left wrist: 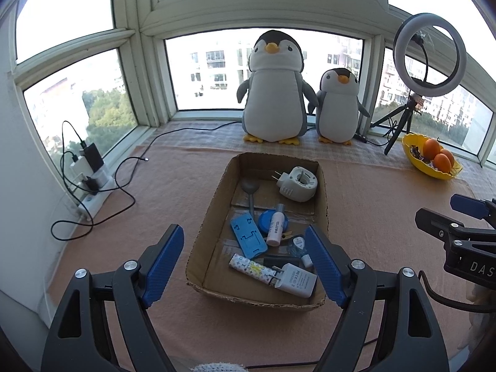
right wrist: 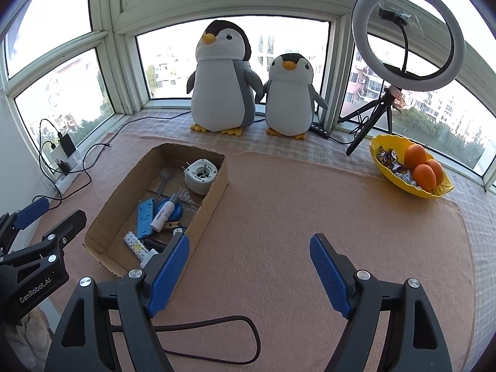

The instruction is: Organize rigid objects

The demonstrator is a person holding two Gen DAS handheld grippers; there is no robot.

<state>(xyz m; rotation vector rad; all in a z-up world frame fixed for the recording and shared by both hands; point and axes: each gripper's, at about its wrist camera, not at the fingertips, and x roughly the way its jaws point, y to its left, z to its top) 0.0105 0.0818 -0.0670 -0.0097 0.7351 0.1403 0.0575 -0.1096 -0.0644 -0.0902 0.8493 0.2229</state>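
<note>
Cardboard box (left wrist: pixel 321 192) is the anchor: power strip (left wrist: pixel 93 186) far to its left, left gripper (left wrist: pixel 245 254) spread wide and empty over its near end, right gripper (right wrist: pixel 249 248) just right of it, gaping with nothing in it, yellow bowl (right wrist: pixel 381 164) well right. Charger (left wrist: pixel 296 280), blue case (left wrist: pixel 248 235) sit inside the box.

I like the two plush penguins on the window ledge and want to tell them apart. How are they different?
The big grey-and-white plush penguin is far taller and wider than the small grey-and-white plush penguin. From the right wrist view, the big one's beak turns left, while the small one faces forward. The big one stands left, the small one right. Both sit upright, side by side, with orange beaks and yellow feet.
</note>
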